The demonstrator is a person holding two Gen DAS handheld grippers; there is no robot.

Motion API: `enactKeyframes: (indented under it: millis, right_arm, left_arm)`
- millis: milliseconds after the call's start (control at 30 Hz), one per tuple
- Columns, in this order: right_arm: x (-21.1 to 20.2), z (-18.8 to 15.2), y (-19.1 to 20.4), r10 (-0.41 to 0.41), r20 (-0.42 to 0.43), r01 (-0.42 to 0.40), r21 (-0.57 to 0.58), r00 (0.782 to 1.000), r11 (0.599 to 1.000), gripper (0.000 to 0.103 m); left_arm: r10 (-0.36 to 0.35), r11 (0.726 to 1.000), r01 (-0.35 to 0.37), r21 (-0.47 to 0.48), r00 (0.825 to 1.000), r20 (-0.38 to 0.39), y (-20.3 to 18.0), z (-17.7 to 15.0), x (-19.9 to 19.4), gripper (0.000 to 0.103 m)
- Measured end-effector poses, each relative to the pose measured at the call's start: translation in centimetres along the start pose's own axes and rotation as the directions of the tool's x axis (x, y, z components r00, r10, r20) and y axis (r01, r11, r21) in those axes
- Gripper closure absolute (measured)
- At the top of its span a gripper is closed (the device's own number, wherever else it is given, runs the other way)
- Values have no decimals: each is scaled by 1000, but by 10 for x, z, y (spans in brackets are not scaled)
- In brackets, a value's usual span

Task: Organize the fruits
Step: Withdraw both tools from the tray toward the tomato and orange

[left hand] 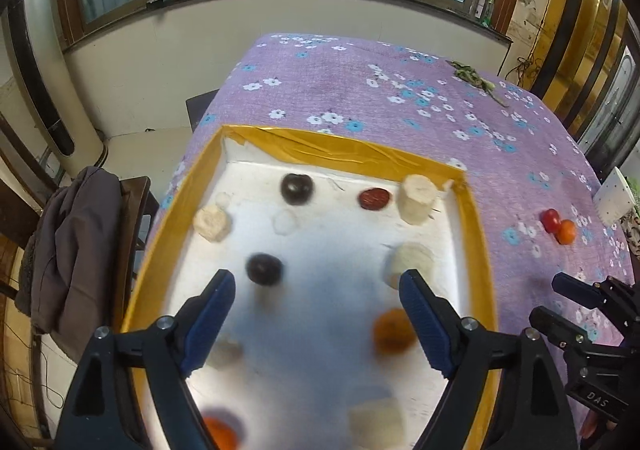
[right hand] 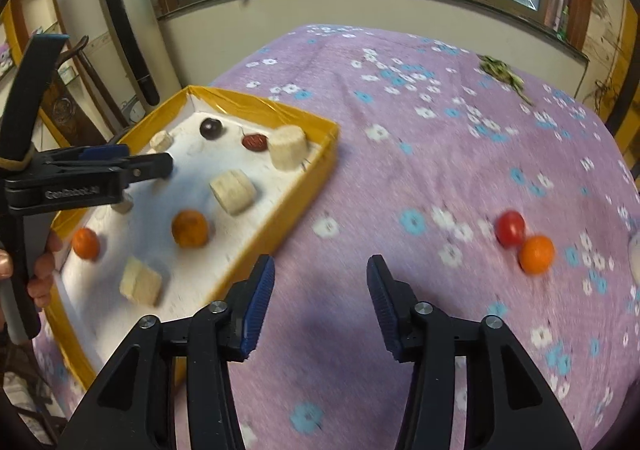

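A yellow-rimmed tray (left hand: 340, 145) with a white floor lies on the left of the table. It holds two dark plums (left hand: 296, 189), a red date (left hand: 374, 199), several banana pieces (left hand: 418, 197) and small oranges (left hand: 392, 332). My left gripper (left hand: 318, 278) hangs open above the tray floor with nothing between its pads. A red tomato (right hand: 510, 228) and a small orange (right hand: 536, 254) touch each other on the cloth, right of the tray. My right gripper (right hand: 320, 262) is open over bare cloth, just right of the tray's corner and left of that pair.
A purple flowered cloth (right hand: 400, 169) covers the table. A green sprig (left hand: 476, 79) lies near its far right edge, and a white object (left hand: 614, 197) sits at the right edge. A chair with a grey jacket (left hand: 76, 242) stands left of the table.
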State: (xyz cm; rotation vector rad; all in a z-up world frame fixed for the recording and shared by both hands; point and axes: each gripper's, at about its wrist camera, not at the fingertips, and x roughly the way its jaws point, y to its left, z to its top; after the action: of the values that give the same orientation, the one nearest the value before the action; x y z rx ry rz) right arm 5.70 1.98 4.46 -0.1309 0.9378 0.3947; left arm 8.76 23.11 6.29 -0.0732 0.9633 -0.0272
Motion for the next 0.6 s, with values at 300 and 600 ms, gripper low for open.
enactKeyframes:
  millis: [300, 600]
  right_arm:
    - [-21, -37, -68, -15, -2, 15, 116, 1000, 993, 50]
    - [-23, -30, -168, -53, 18, 46, 280, 998, 959, 47]
  left_arm:
    - [-63, 998, 64, 23, 998, -30, -58, -14, -8, 12]
    - [-73, 991, 81, 103, 994, -84, -121, -20, 0, 10]
